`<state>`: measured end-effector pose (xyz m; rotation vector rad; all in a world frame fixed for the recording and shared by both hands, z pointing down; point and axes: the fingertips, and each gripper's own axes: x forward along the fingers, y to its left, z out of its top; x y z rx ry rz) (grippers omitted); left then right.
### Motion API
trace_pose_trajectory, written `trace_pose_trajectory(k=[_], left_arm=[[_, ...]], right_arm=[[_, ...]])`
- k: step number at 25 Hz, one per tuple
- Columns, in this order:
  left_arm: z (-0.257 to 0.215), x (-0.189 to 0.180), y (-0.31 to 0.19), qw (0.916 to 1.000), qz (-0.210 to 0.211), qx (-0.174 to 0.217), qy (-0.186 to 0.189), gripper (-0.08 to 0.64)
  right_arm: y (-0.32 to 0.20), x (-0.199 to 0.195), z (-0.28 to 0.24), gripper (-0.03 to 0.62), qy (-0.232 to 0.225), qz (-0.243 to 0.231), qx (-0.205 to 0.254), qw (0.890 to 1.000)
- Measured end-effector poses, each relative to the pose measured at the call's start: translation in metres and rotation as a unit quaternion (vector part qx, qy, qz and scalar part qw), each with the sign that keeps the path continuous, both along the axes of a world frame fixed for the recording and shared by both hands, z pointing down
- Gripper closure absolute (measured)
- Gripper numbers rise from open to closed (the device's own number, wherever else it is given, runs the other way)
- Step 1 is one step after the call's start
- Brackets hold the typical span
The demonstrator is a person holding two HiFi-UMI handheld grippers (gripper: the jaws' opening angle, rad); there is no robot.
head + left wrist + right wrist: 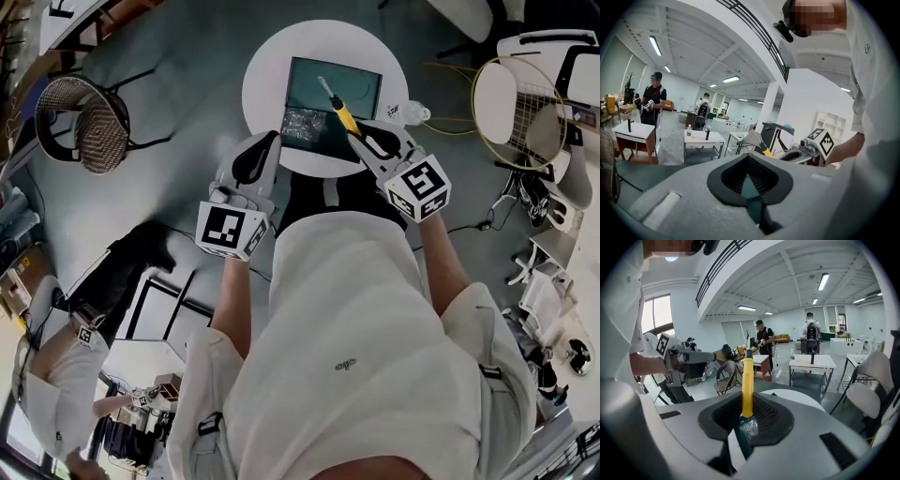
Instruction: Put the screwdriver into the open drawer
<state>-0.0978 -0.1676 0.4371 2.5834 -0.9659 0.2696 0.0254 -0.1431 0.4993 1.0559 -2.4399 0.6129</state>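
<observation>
A yellow-handled screwdriver (337, 108) is held in my right gripper (364, 141), which is shut on its handle. Its metal shaft points out over the open drawer (361, 92), whose inside is teal. In the right gripper view the yellow handle (747, 390) rises straight up from between the jaws of my right gripper (745, 430). My left gripper (255, 161) hovers at the table's near edge, left of the drawer, shut with nothing in it. In the left gripper view, my left gripper (751, 199) shows only teal through the slit between its jaws.
The drawer lies on a small round white table (267, 70). A crinkled clear plastic bag (302, 124) lies in the drawer's near left corner. A wicker chair (82, 122) stands at the left, a white chair and a gold wire rack (520, 103) at the right.
</observation>
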Motion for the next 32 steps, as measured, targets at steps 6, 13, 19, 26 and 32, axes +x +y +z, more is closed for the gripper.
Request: trace_pose_trajectory(k=[6,13,19,26,32], left_arm=[[0.005,0.006,-0.003,1.0000,0.006,-0.007,-0.003,0.551],[0.014,-0.001,-0.003,0.9997,-0.008,-0.024,-0.003,0.551],[0.025,-0.004,-0.002,0.9992,-0.022,-0.034,-0.003,0.551],[0.035,0.000,-0.003,0.9987,-0.026,-0.043,-0.001,0.551],[0.036,-0.001,0.000,0.9987,-0.029,-0.043,-0.003,0.551]], right_arm=[[0.002,-0.002,0.041,0.517,0.002,-0.020,-0.027,0.999],[0.016,-0.012,0.089,0.517,0.027,-0.059,-0.066,0.996],[0.027,-0.016,0.132,0.517,0.059,-0.091,-0.099,0.989],[0.035,-0.014,0.174,0.517,0.092,-0.111,-0.135,0.980],[0.039,-0.013,0.203,0.517,0.140,-0.132,-0.162,0.968]])
